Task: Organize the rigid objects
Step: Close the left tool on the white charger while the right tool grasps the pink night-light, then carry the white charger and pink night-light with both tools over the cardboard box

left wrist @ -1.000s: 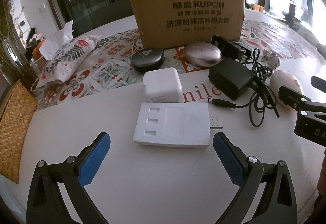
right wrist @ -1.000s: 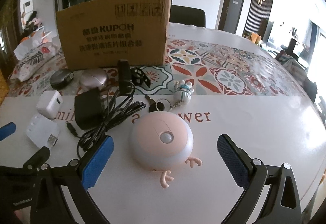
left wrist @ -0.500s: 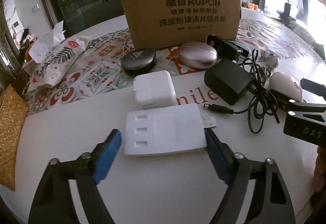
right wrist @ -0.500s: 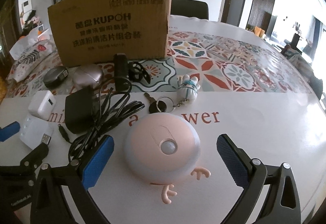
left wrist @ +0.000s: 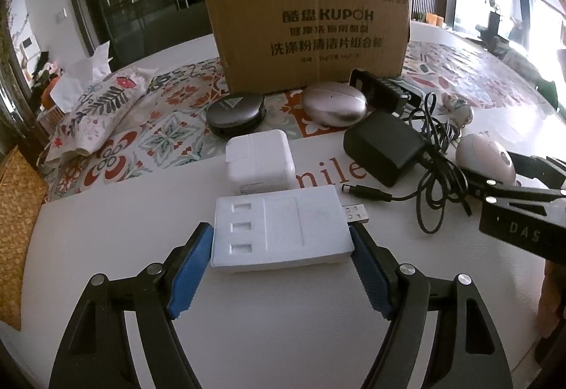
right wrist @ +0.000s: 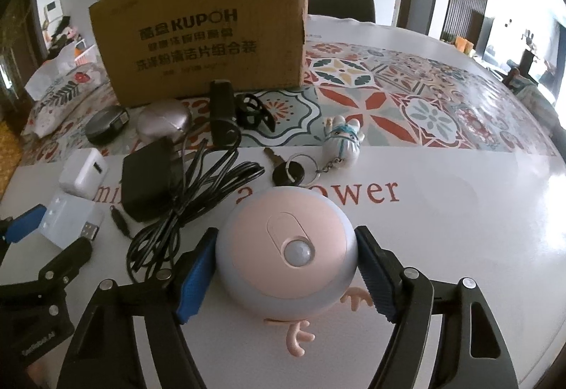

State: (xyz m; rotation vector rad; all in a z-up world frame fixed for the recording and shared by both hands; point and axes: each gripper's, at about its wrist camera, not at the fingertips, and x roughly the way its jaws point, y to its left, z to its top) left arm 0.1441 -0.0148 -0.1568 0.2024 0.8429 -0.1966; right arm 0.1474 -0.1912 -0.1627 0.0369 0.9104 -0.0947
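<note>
My left gripper (left wrist: 281, 247) is shut on a flat white USB hub (left wrist: 281, 228) that lies on the white table; its blue pads press both sides. My right gripper (right wrist: 286, 261) is shut on a round pink night light (right wrist: 286, 244) with small antlers, also resting on the table. A white cube charger (left wrist: 260, 159), a black power adapter (left wrist: 383, 145) with its cable, a silver oval case (left wrist: 334, 104), a black round compact (left wrist: 236, 113) and a key with a rabbit keychain (right wrist: 341, 141) lie behind. The hub shows in the right wrist view (right wrist: 69, 215).
A brown cardboard box (left wrist: 307, 24) stands at the back of the table. A floral tissue pouch (left wrist: 95, 109) lies at far left. A black clip device (right wrist: 221, 109) sits before the box. A woven mat (left wrist: 16, 230) is at the left edge.
Both grippers moved forward and closed: the left one onto the white hub, the right one onto the pink night light.
</note>
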